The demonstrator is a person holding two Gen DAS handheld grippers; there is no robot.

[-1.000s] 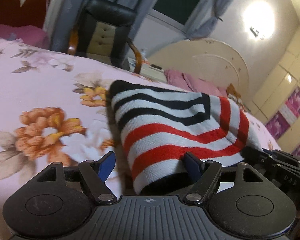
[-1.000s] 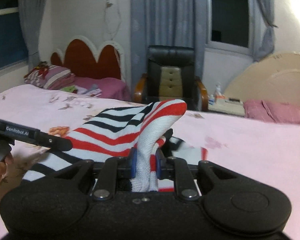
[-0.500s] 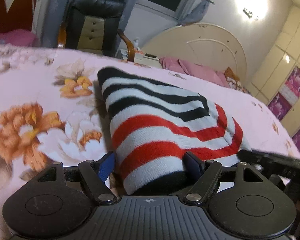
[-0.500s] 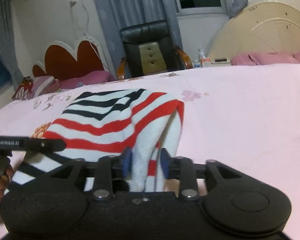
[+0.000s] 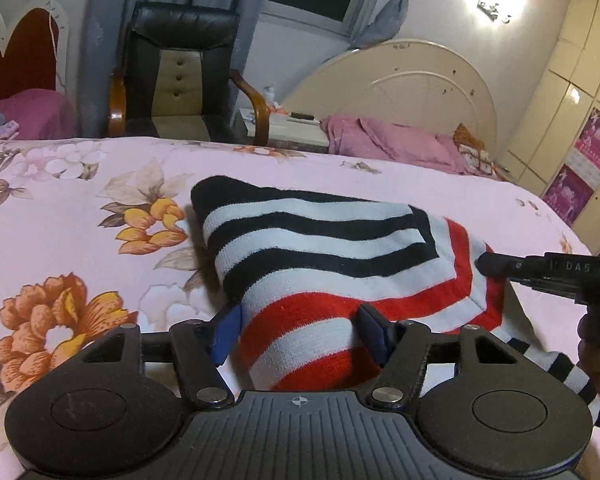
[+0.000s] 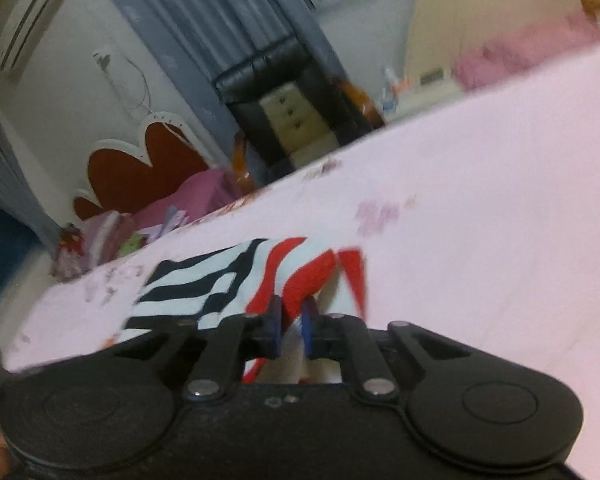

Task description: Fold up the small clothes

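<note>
My left claw (image 5: pixel 298 330) stands with its blue pads spread wide, one on each side of the near end of the striped knit garment (image 5: pixel 332 256); neither pad presses the cloth, so this claw brackets the fold without gripping it, I judge in order to steady the near edge while the other side is worked. The garment, banded in black, white and red, lies on the floral pink bedsheet (image 5: pixel 60 216), doubled over so that the stripes turn a corner where the layers meet. My right claw (image 6: pixel 291 330) is closed on a pinch of the garment's red-and-white edge, the cloth rising between the two pads; holding this edge lets me carry or draw it across, which I take to be the fold in hand. The right wrist view is tilted and blurred, so finer detail of that grip cannot be told. In the left wrist view the right claw's finger reaches to the garment's right edge, and the letters "DAS" (image 5: pixel 578 267) can be read on its side; no other writing is legible. Behind the bed stand a black leather armchair (image 5: pixel 180 76), a cream headboard (image 5: pixel 412 92) and pink pillows (image 5: pixel 392 142), none of them involved.
</note>
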